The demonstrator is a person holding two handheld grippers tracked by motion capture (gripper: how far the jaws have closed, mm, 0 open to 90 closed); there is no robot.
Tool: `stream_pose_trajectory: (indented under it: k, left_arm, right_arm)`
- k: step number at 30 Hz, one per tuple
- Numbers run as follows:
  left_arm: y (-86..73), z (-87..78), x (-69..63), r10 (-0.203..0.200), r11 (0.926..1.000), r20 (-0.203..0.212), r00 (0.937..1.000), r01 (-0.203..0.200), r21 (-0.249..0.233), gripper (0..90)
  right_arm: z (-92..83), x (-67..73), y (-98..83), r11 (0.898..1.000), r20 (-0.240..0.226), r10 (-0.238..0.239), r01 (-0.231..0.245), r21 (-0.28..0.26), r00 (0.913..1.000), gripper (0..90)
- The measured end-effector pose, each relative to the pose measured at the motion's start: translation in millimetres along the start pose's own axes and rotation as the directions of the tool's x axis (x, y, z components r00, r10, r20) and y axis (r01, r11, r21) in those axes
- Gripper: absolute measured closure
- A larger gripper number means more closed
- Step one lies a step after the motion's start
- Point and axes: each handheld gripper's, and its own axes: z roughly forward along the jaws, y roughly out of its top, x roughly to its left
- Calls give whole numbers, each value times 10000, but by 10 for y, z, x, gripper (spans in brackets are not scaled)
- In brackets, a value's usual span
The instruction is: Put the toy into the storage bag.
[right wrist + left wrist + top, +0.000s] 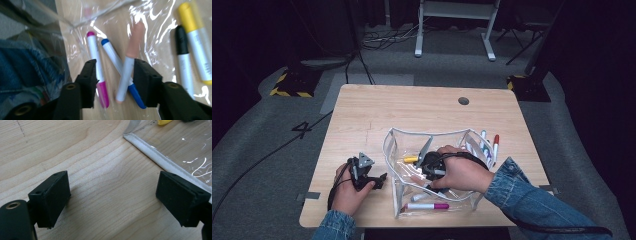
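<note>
at a light wooden table [362, 107], a person works the right gripper [113, 80] down inside a clear plastic pouch [472, 197] of markers while the left gripper [112, 195] rests on bare wood just beside the pouch's white-trimmed edge [155, 155]. the right gripper's jaws stand partly open and grip nothing; between them lie a peach-capped marker [130, 65] and a blue-capped marker [117, 63] crossed over one another, with a magenta-capped marker [96, 57] partly behind one jaw. a black-capped marker [183, 62] and a yellow-capped marker [197, 42] lie well apart to the side in the right gripper view. the left gripper's jaws stand wide apart and empty, pressing on nothing, so the pouch appears free to slide. the likeliest trouble, by the look of it, is a muddled pick: closing here could pinch two crossed markers together, or catch one near its end so that it swivels and drops. the jaw near the magenta marker could nudge it aside or trap the thin film against it, dragging the pouch along on the lift. glare on the plastic also blurs where each barrel lies, which could put the grip off centre. more markers [489, 142] stand against the pouch's far wall in the high view, and a snagged wall could tip them over.
</note>
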Motion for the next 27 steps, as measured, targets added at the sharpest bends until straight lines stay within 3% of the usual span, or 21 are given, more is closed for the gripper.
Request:
stream_pose_trajectory:
  k: [6, 15, 21, 27]
  left_arm:
    - [0, 0, 0, 1, 10000, -1, 10000, -1, 2, 125]
    - [0, 0, 0, 4, 10000, 1, 10000, -4, 6, 125]
    - [0, 0, 0, 2, 10000, -1, 10000, -2, 4, 125]
    - [0, 0, 0, 1, 10000, -1, 10000, -1, 4, 125]
  right_arm:
    - [-265, -54, -12, 9932, 620, 194, -121, -1161, 9979, 506]
    - [-777, -190, -195, 9625, 1240, 1112, -758, -2605, 9860, 523]
    - [-1139, -353, -479, 9301, 1732, 2119, -1441, -3377, 9618, 536]
    - [-1400, -557, -857, 8919, 2072, 3245, -2256, -3920, 9229, 540]
